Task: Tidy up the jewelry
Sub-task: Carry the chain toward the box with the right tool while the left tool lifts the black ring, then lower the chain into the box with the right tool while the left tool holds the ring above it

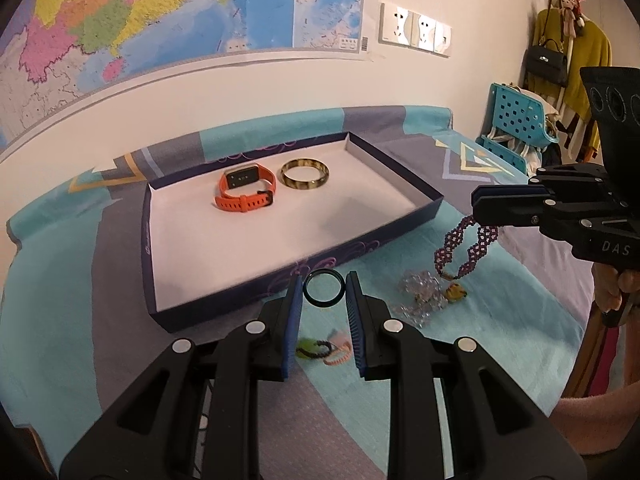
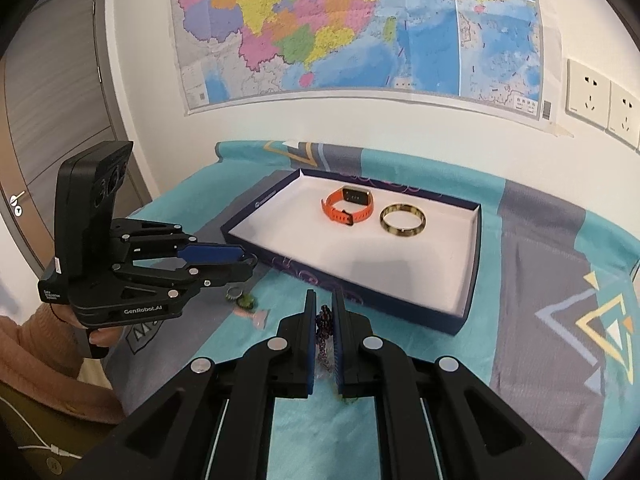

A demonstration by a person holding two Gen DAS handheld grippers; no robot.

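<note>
The table is covered with a soft cloth point(image 1: 100, 264) in turquoise and grey bands with thin yellow triangle patterns, and on it lies a wide, shallow box lid point(image 1: 400, 168), rectangular, dark blue outside with purple swirls and plain white inside. Both hands hold black plastic grippers over the near edge of this lid, each tilted down toward the table. The right gripper point(image 2: 325, 312) is seen in the left wrist view from the side, on the right, with fingers of a hand under its handle; its jaws are clamped on a beaded bracelet point(image 1: 466, 250), a woven band of small purple and pink beads that hangs from the tips in a wavy loop above the cloth. The left gripper point(image 1: 323, 292) has blue ribbed pads, and its jaws are closed on a dark ring point(image 1: 323, 289), thin, smooth, black-green and round, held by its two sides at the fingertips, clear of the cloth. Inside the lid, near its far wall, lies an orange watch point(image 1: 246, 190) with a rubber strap full of holes, buckled into a loop, and just beside it a bangle point(image 1: 305, 175), thick, glossy, mottled in yellow and brown. On the cloth, outside the lid, lie a heap of clear crystal beads point(image 1: 420, 300) and small hair ties point(image 1: 324, 350) in green, black and pink.
</note>
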